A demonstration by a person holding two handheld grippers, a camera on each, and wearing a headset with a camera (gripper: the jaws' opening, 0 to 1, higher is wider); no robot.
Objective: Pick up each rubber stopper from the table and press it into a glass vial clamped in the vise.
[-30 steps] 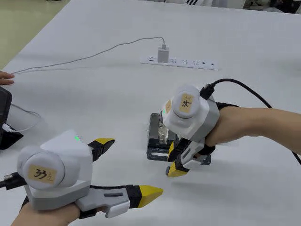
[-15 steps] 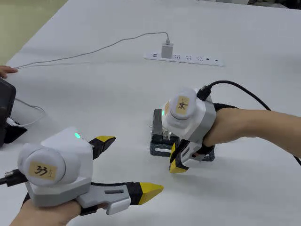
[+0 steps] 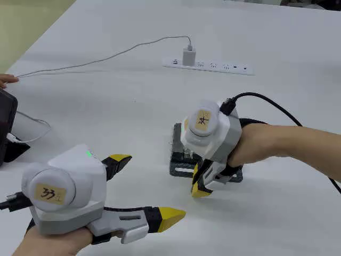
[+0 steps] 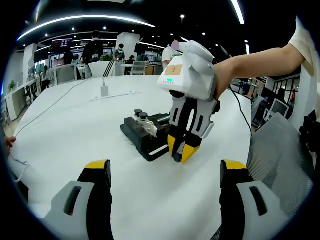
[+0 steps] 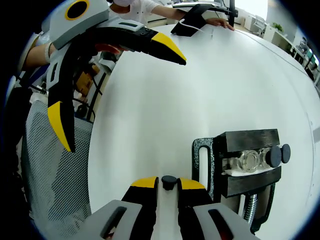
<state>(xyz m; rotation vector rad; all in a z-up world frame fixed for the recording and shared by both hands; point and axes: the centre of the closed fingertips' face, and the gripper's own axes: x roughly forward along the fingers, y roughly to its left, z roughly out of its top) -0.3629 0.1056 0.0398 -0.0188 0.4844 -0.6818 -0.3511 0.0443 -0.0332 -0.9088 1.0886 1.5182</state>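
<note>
My right gripper [image 3: 199, 188] hangs just in front of the black vise [image 3: 177, 164], tips pointing down at the table. It is shut on a small dark rubber stopper [image 5: 168, 181], pinched between its yellow fingertips [image 5: 145, 183]. The vise [image 5: 247, 176] clamps a row of glass vials: one open vial [image 5: 248, 160] and a stoppered vial [image 5: 274, 156] beside it. In the left gripper view the vise [image 4: 142, 140] carries two capped vials [image 4: 144, 117], with the right gripper [image 4: 181, 152] beside it. My left gripper [image 3: 146, 186] stands open and empty at the near left.
A white power strip [image 3: 208, 66] with a plugged charger lies at the back, its cable trailing left. A black device [image 3: 6, 124] sits at the left edge, with a person's hand [image 3: 5, 80] beyond it. A black cable [image 3: 277, 109] runs from the right gripper.
The right gripper has leaned slightly left and lower beside the vise, still holding the stopper. The left gripper has stayed put; the head camera shifted a little.
</note>
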